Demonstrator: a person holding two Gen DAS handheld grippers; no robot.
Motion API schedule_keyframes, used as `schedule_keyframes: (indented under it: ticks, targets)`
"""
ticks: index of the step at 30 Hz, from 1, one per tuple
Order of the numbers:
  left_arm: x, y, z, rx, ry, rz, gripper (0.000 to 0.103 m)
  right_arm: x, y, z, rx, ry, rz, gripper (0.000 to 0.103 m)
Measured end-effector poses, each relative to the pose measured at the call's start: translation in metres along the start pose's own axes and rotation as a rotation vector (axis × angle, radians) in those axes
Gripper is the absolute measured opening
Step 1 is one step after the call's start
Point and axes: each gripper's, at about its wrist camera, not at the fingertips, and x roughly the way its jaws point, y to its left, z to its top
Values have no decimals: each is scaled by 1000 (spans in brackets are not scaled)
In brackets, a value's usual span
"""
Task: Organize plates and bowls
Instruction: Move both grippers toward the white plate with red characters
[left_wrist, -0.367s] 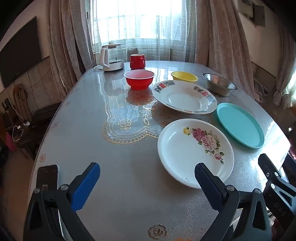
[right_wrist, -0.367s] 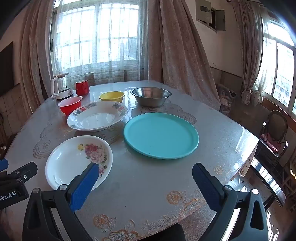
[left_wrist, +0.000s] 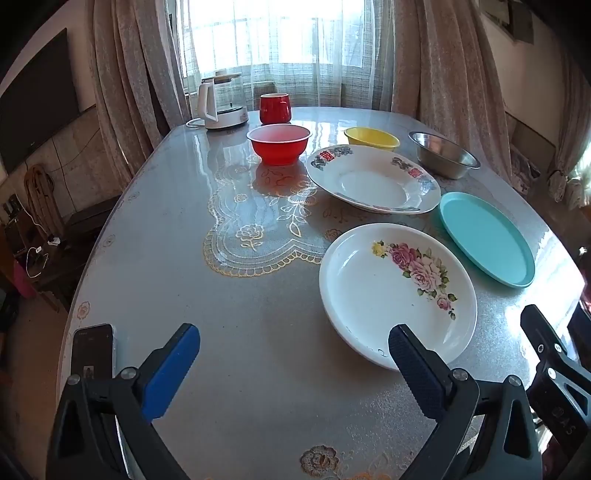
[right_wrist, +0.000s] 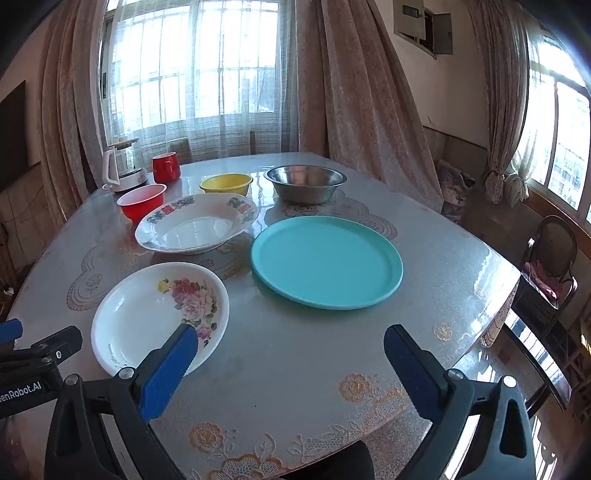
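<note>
On the table lie a white plate with pink roses (left_wrist: 397, 291) (right_wrist: 159, 314), a larger white dish with a patterned rim (left_wrist: 373, 179) (right_wrist: 195, 223) and a teal plate (left_wrist: 487, 238) (right_wrist: 327, 260). Behind them stand a red bowl (left_wrist: 279, 142) (right_wrist: 142, 203), a yellow bowl (left_wrist: 371, 138) (right_wrist: 226, 183) and a steel bowl (left_wrist: 443, 153) (right_wrist: 304, 182). My left gripper (left_wrist: 293, 350) is open and empty above the near table edge, its right finger over the rose plate's near rim. My right gripper (right_wrist: 290, 352) is open and empty, in front of the teal plate.
A white kettle (left_wrist: 221, 101) (right_wrist: 122, 166) and a red mug (left_wrist: 275, 107) (right_wrist: 166, 167) stand at the far edge. A phone (left_wrist: 92, 350) lies at the near left table corner. A chair (right_wrist: 550, 258) stands to the right of the table. Curtains hang behind.
Both grippers have edged slightly forward toward the plates. Nothing on the table has moved.
</note>
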Motion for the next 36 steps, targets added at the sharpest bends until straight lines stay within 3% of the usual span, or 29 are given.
schedule_keyframes:
  ticks: [24,36]
  targets:
    - [8,6,-2,-16,25,42,103,2,3,-2,-5,-2,54,102]
    - [10,6,-1,-10,39,1,103,10,1,2,11,19,51,102]
